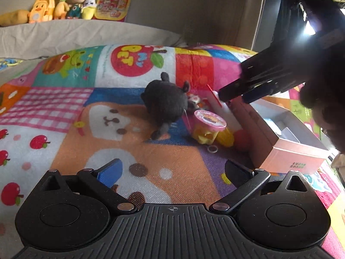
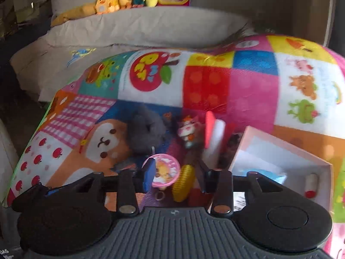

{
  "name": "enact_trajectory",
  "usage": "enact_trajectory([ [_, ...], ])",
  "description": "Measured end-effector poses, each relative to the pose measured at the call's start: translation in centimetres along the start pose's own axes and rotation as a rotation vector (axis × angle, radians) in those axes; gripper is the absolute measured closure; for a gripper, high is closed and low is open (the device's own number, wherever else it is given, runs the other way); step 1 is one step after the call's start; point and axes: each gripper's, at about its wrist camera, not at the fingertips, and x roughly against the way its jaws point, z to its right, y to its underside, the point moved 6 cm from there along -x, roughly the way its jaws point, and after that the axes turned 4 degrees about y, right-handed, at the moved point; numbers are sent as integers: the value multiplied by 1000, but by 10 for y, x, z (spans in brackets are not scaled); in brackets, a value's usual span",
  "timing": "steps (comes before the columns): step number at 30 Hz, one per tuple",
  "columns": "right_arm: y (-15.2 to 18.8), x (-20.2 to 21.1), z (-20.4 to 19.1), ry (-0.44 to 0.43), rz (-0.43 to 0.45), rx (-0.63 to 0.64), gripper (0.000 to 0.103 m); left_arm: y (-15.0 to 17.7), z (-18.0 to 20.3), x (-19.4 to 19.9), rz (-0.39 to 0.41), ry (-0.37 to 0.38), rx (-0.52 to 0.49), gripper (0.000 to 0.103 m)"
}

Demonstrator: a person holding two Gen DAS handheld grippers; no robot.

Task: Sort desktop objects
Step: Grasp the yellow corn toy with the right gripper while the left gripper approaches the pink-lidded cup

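Note:
On a colourful patchwork mat (image 1: pixel 64 112) lies a small pile: a dark grey plush toy (image 1: pixel 166 101) (image 2: pixel 146 129), a yellow cup with a pink lid (image 1: pixel 208 125) (image 2: pixel 167 170), a ribbed yellow disc (image 1: pixel 226 138) (image 2: pixel 183 182), a cartoon figurine (image 2: pixel 188 131) and a white-and-red tube (image 1: pixel 224 112) (image 2: pixel 215 138). My left gripper (image 1: pixel 173 170) is open over bare mat, short of the pile. My right gripper (image 2: pixel 175 177) (image 1: pixel 234 97) hovers above the tube and cup, jaws apart, pressing on nothing.
An open pink box (image 1: pixel 295 157) (image 2: pixel 332 183) sits right of the pile, with a blue item (image 2: pixel 265 174) and a small red-and-white cylinder (image 2: pixel 311 185) inside. A metal ring (image 1: pixel 212 149) and a red ball (image 1: pixel 242 139) lie nearby. Plush toys (image 1: pixel 60 4) line the back ledge.

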Motion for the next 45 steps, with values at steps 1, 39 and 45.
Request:
enact_trajectory([
  [1, -1, -14, -6, 3, -27, -7, 42, 0, 2, 0, 3, 5, -7, 0],
  [39, 34, -20, -14, 78, -89, 45, 103, 5, 6, -9, -59, 28, -26, 0],
  [45, 54, 19, -2, 28, -43, 27, 96, 7, 13, -14, -86, 3, -75, 0],
])
